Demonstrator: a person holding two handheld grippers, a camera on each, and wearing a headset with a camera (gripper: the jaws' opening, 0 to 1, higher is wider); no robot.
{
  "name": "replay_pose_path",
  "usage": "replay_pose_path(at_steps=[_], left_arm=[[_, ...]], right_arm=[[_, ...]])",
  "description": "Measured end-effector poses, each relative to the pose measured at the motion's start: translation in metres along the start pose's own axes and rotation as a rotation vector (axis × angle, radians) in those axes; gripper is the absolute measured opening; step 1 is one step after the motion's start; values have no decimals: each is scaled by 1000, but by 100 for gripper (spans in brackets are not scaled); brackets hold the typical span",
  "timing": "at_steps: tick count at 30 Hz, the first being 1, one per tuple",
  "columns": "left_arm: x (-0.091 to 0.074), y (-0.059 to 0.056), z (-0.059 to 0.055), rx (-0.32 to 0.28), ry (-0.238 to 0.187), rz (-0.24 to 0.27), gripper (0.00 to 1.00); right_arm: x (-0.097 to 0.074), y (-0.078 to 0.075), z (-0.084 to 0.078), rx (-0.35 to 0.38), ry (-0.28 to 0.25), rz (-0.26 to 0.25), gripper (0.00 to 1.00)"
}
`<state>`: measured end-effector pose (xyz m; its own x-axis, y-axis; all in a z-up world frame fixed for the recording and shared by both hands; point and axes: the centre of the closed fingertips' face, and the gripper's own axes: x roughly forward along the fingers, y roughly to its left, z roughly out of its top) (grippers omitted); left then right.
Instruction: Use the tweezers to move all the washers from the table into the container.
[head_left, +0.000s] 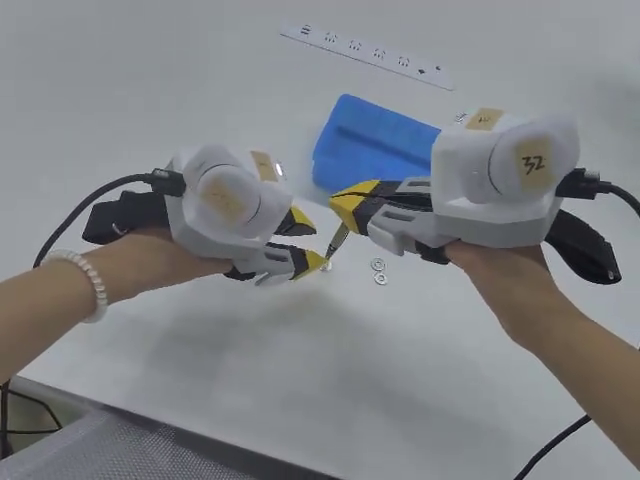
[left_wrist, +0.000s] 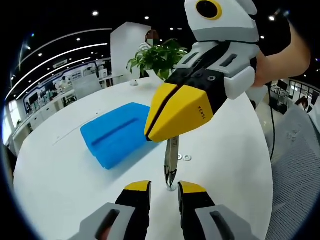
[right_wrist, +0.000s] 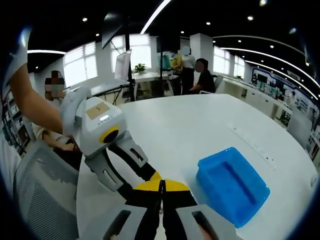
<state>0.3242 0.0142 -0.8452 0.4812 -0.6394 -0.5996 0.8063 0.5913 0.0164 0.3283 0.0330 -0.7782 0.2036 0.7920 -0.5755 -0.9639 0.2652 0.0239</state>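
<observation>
- On the white table (head_left: 300, 370), near its middle, the left gripper (head_left: 312, 243) and right gripper (head_left: 342, 208) face each other, nose to nose.
- The left hand (head_left: 150, 255), with a beaded bracelet (head_left: 85, 282) on the wrist, holds its gripper level and low, jaws spread apart around nothing.
- The right hand (head_left: 500, 265) holds its gripper slightly higher, its yellow jaws pressed together on the tweezers (head_left: 338, 240).
- In the left gripper view the tweezers hang nearly upright, tips down and almost together, at a washer (left_wrist: 171, 188) lying on the table just ahead of that gripper's jaws. Whether the tips pinch it cannot be told.
- Two more washers (head_left: 379, 270) lie side by side on the table just beyond the tweezers.
- The blue container (head_left: 375, 145) sits behind both grippers.
</observation>
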Motion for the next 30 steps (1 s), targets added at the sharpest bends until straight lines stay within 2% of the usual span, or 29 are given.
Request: replay_pose_path(at_steps=[5,6,8,10,12,14,15,16,19,22,25,28,30], left_arm=[[8,-3,3,70,-1,-41,19],[10,-3,7,93,-20,-54,19],[15,-6,10,131,-24,-94,15],[19,-10,12,193,-26,-140,13],[22,-12,11,208,-16,-168,12],[21,-16,9,257,-8,-212,9],[21,-14,10,263,-8,-203,9],[19,-15,9,295,-5,-224,9],[16,-15,7,311,1,-258,8],[15,-14,6,326,14,-275,6],[15,-14,6,328,22,-270,5],[15,-12,7,288,30,-218,4],[13,-13,10,281,31,-206,4]], right_arm=[[-5,-2,-4,32,-12,-1,0],[-5,-2,-4,37,-13,0,0],[-5,-2,-5,43,-11,2,0],[-5,-2,-6,37,-9,6,0],[-4,-1,-6,31,-4,14,0],[-3,0,-6,22,-1,22,0],[-3,1,-6,18,1,26,0],[-2,2,-6,15,2,30,0],[-2,4,-5,5,1,43,0],[-2,5,-6,7,4,45,0],[-3,4,-6,16,7,38,0],[-3,3,-5,28,5,35,0],[-5,4,-1,26,-5,32,0]])
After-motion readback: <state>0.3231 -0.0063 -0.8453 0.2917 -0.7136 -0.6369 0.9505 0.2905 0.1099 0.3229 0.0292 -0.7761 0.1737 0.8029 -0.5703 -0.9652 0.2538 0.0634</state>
